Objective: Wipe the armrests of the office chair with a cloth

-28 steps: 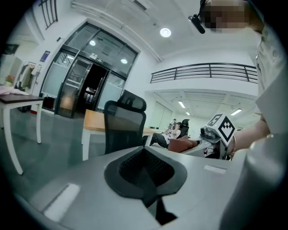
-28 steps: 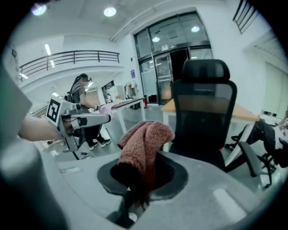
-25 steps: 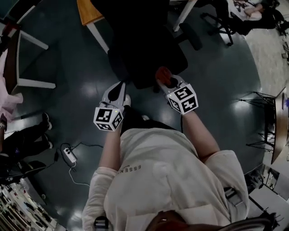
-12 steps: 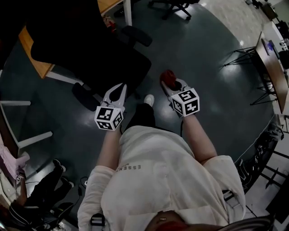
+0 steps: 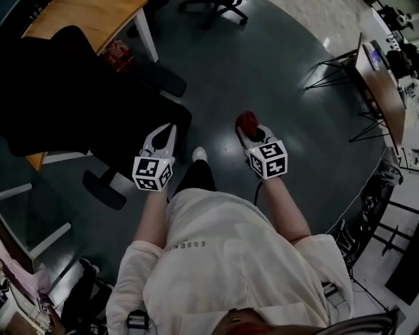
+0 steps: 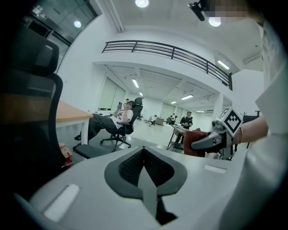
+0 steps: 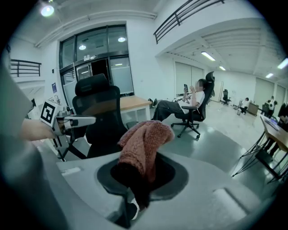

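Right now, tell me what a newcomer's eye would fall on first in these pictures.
The reddish knit cloth, bunched in the shut right tongs, stands out against the dark floor. Next comes the big black office chair at the person's left front, beside a wooden desk, with the left tongs shut and empty near it.

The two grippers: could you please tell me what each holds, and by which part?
The right gripper is shut on the red cloth, pinching one bunched end. The left gripper is shut, holding nothing.
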Motion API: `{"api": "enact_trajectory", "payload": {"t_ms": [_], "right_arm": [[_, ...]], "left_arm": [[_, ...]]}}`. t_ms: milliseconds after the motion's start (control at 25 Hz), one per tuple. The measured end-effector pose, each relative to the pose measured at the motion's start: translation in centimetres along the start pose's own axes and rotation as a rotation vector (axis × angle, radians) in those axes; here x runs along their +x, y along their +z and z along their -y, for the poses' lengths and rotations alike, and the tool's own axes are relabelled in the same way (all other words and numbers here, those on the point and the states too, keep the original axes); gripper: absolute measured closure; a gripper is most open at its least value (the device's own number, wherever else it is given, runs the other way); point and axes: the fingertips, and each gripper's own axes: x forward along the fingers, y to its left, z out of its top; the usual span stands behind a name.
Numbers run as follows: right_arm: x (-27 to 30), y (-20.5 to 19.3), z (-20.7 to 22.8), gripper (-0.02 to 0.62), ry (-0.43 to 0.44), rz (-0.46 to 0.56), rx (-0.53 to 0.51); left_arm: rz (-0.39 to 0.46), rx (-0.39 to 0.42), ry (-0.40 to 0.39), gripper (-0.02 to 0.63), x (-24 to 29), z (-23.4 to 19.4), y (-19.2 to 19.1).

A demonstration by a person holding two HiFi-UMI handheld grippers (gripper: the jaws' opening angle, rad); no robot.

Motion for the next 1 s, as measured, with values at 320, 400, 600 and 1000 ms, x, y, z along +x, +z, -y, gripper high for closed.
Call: {"api": "enact_trajectory", "payload": {"t_ms": [320, 400, 600, 1000], "right_arm": [[7.6, 6.1, 4.5, 0.542, 0.098, -0.059, -0.104], [9.9, 7.9, 4.2, 0.543, 0.145, -0.062, -0.146], [16.3, 12.4, 2.9, 0.542, 0.284, -0.076, -0.260], [28.4, 15.8, -2.4, 0.543, 0.666, -0.217, -0.545]], "left_arm": [[0.003, -0.040, 0.050, 0.591, 7.8, -3.3, 2.8], [-0.005, -0.056, 0.083, 0.591, 8.6, -4.3, 3.1], [0.017, -0.120, 0.211, 0.589, 9.2, -7.6, 3.8], [0.090, -0.329, 0.629, 0.589, 8.7, -13.0, 2.6]]}}
